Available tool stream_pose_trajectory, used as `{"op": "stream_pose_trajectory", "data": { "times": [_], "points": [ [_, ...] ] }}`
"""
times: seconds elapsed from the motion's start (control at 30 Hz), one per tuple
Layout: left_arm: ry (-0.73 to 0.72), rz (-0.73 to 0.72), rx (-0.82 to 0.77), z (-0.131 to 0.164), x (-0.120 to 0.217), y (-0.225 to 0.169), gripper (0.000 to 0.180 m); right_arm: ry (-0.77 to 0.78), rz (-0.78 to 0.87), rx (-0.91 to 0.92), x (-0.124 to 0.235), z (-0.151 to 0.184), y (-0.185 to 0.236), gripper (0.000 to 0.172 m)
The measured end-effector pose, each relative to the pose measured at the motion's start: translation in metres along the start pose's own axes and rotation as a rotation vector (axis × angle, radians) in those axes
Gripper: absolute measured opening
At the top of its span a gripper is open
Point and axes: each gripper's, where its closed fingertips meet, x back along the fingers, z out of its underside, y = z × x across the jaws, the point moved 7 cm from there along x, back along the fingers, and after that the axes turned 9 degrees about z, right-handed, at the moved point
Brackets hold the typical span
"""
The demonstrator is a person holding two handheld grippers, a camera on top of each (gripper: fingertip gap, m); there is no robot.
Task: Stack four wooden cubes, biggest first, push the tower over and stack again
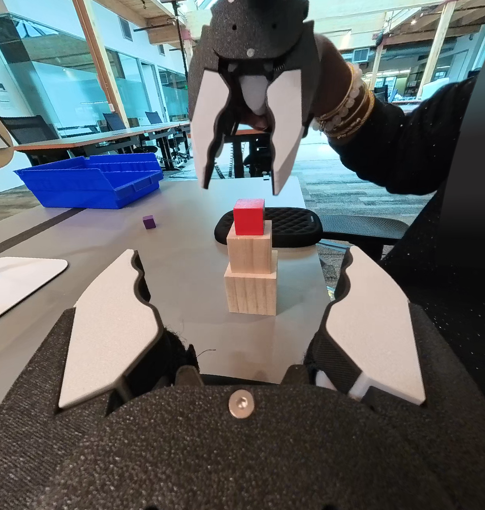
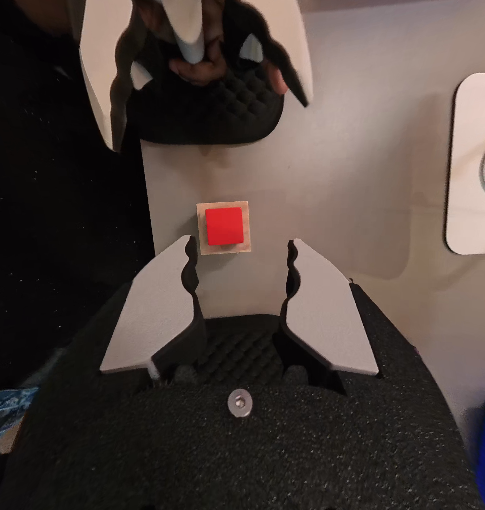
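My left gripper (image 1: 242, 249) is spread wide, nothing in it. Just ahead btwn its fingers: a stack of two wooden blocks (image 1: 249, 273) w/ a red cube (image 1: 248, 220) on top. My right gripper (image 1: 240, 190) hangs right above the cube, fingers apart, not touching. Farther: black pad (image 1: 291, 226), purple cube (image 1: 149, 222) off left, blue bin (image 1: 92, 179) beyond.

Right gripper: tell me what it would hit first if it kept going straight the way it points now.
Probably the red cube topping the wooden block stack. The right gripper hangs open, pointing down just above it. In its own view the cube sits left of centre, so its left fingertip might touch first.
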Motion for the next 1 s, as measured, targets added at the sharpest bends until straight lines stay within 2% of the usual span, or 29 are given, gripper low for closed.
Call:
{"op": "stream_pose_trajectory", "data": {
  "times": [0.2, 0.33, 0.53, 0.73, 0.87, 1.0],
  "points": [
    [0.000, 0.000, 0.000, 0.000, 0.000, 0.000, 0.132, -0.070, 0.061, -0.099, 0.018, 0.020, -0.026, 0.063],
    [0.001, -0.001, -0.003, 0.000, 0.000, 0.000, 0.132, -0.057, 0.156, -0.196, 0.018, 0.049, -0.058, 0.063],
    [-0.001, -0.003, 0.001, 0.000, 0.000, 0.000, 0.132, -0.020, 0.214, -0.312, -0.002, 0.105, -0.106, 0.063],
    [0.001, -0.005, 0.002, 0.000, 0.000, 0.000, 0.132, 0.019, 0.234, -0.328, -0.019, 0.157, -0.150, 0.059],
    [0.001, -0.004, 0.008, 0.000, 0.000, 0.001, 0.131, 0.015, 0.236, -0.353, -0.031, 0.180, -0.169, 0.052],
    [-0.003, -0.005, 0.008, 0.000, 0.000, 0.001, 0.132, 0.021, 0.266, -0.526, -0.050, 0.190, -0.185, 0.045]
  ]
}}
